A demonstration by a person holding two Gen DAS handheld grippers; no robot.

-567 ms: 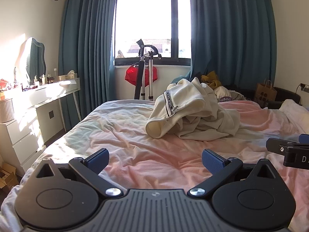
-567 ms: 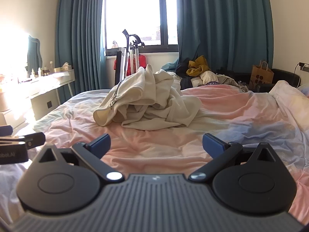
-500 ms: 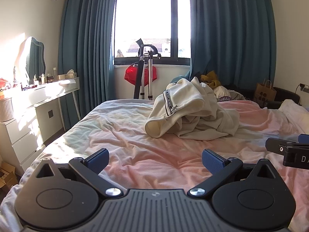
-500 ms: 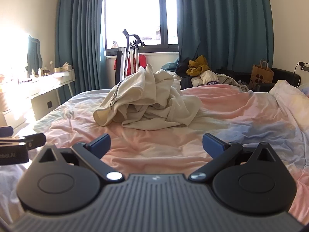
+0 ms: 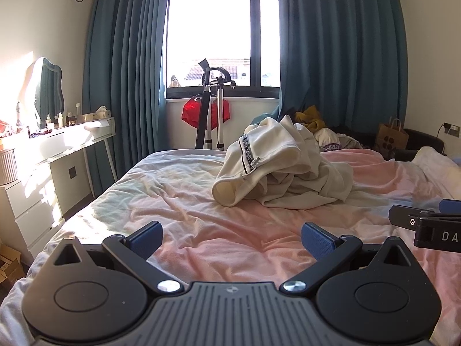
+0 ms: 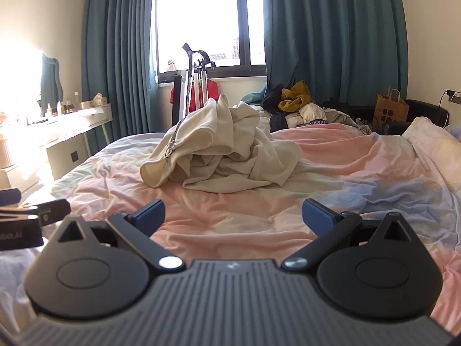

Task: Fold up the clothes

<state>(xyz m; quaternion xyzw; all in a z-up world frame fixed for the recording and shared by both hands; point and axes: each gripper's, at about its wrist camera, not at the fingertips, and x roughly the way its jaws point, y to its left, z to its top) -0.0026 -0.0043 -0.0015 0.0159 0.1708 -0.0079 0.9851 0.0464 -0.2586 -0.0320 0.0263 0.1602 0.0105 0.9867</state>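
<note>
Both tools were spread wide and gripped nothing: the left tool (image 5: 232, 238) and the right tool (image 6: 232, 214) hung low over the near part of the bed, blue-padded fingers apart, side by side. Each showed at the edge of the other's view.

Ahead of both tools, well apart from the fingers, lay the crumpled cream zip-up sweatshirt (image 5: 283, 163) (image 6: 223, 155), heaped in a loose mound with a cuffed sleeve opening facing the tools and its zipper running down the left flank. It rested on the wrinkled pink and pale blue bedspread (image 5: 201, 216) (image 6: 360, 178), slightly right of centre for the left tool and left of centre for the right one.

Beyond the mound, a pile of other clothes topped by a mustard yellow garment (image 6: 294, 96) sat to the right. Further back stood a black and silver folding stand (image 5: 213, 109) before the bright window, teal curtains (image 5: 340, 57) either side. A brown paper bag (image 6: 391, 106) stood far right, a white dressing bench (image 5: 57, 147) with bottles far left.
</note>
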